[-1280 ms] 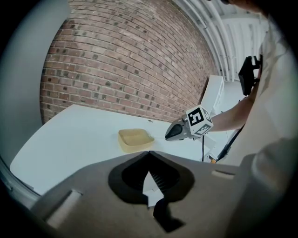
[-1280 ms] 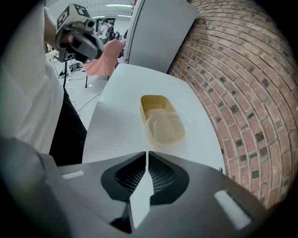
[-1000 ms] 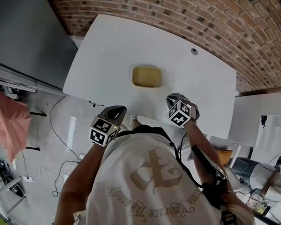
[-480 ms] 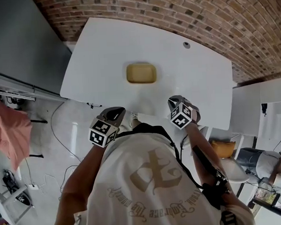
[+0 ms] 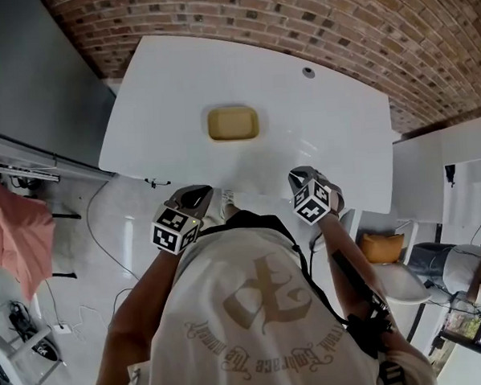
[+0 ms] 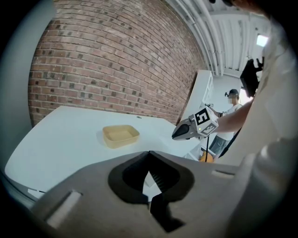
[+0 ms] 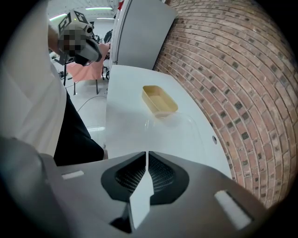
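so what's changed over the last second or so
The left hand-held gripper and the right hand-held gripper have both drawn back from the tan tray, which now looks smaller and farther off in both gripper views. Nothing was taken hold of or let go. As before, both pairs of jaws are together and empty, and the tray lies in the same spot on the white table.

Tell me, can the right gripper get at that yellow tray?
Probably yes: the white table looks bare between the right gripper and the yellow tray, though the gripper hangs back at the near edge, jaws shut.
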A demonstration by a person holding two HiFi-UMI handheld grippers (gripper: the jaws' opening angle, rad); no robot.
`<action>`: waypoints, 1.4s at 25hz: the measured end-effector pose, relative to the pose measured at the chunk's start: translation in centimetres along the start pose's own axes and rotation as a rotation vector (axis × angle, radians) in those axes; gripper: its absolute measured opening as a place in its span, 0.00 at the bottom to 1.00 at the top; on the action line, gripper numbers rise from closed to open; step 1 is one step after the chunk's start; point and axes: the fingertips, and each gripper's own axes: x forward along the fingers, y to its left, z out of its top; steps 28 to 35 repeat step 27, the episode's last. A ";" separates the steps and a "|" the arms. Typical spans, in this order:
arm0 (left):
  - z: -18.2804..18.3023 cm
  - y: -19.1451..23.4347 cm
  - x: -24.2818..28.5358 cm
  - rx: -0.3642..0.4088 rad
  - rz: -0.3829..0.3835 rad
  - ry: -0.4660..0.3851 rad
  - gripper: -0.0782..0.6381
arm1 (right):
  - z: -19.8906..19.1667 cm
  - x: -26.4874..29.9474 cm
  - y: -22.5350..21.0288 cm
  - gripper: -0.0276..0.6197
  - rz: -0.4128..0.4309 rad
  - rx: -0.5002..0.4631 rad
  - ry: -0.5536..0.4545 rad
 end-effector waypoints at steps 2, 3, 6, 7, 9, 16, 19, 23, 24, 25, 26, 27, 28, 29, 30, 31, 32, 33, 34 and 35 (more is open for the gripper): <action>-0.1 -0.2 0.1 0.001 -0.002 0.001 0.11 | -0.3 -0.3 0.2 0.09 -0.001 0.004 -0.003; -0.1 -0.3 0.2 0.002 -0.003 0.002 0.11 | -0.4 -0.4 0.2 0.08 -0.002 0.005 -0.004; 0.0 -0.6 0.5 0.007 -0.010 0.002 0.11 | -0.7 -0.7 0.3 0.08 -0.005 0.013 -0.006; 0.0 -0.7 0.5 0.008 -0.013 0.002 0.11 | -0.8 -0.8 0.3 0.09 -0.005 0.016 -0.007; 0.1 -1.0 0.7 0.011 -0.017 0.003 0.11 | -1.1 -1.0 0.3 0.09 -0.006 0.021 -0.005; -0.1 -1.6 0.9 0.012 -0.029 0.012 0.11 | -1.6 -1.4 0.6 0.09 -0.007 0.033 -0.004; -0.6 -1.9 0.9 0.013 -0.038 0.019 0.11 | -1.7 -1.5 1.0 0.09 -0.007 0.037 -0.003; -0.6 -2.3 0.9 0.021 -0.046 0.017 0.11 | -2.0 -1.8 1.5 0.09 -0.007 0.041 0.000; -0.5 -2.3 0.9 0.023 -0.047 0.017 0.11 | -2.1 -1.8 1.5 0.09 -0.008 0.041 0.000; -0.5 -2.3 0.9 0.024 -0.048 0.016 0.11 | -2.1 -1.9 1.6 0.09 -0.009 0.042 0.001; -0.6 -2.4 0.8 0.025 -0.048 0.016 0.11 | -2.0 -1.9 1.7 0.09 -0.009 0.042 0.001; -0.6 -2.4 0.7 0.026 -0.049 0.017 0.11 | -2.0 -1.9 1.8 0.08 -0.010 0.042 0.001; -0.6 -2.4 0.7 0.026 -0.049 0.017 0.11 | -2.0 -1.9 1.8 0.08 -0.010 0.042 0.001; -0.6 -2.4 0.7 0.026 -0.049 0.017 0.11 | -2.0 -1.9 1.8 0.08 -0.010 0.042 0.001; -0.6 -2.4 0.7 0.026 -0.049 0.017 0.11 | -2.0 -1.9 1.8 0.08 -0.010 0.042 0.001; -0.6 -2.4 0.7 0.026 -0.049 0.017 0.11 | -2.0 -1.9 1.8 0.08 -0.010 0.042 0.001; -0.6 -2.4 0.7 0.026 -0.049 0.017 0.11 | -2.0 -1.9 1.8 0.08 -0.010 0.042 0.001; -0.6 -2.4 0.7 0.026 -0.049 0.017 0.11 | -2.0 -1.9 1.8 0.08 -0.010 0.042 0.001; -0.6 -2.4 0.7 0.026 -0.049 0.017 0.11 | -2.0 -1.9 1.8 0.08 -0.010 0.042 0.001; -0.6 -2.4 0.7 0.026 -0.049 0.017 0.11 | -2.0 -1.9 1.8 0.08 -0.010 0.042 0.001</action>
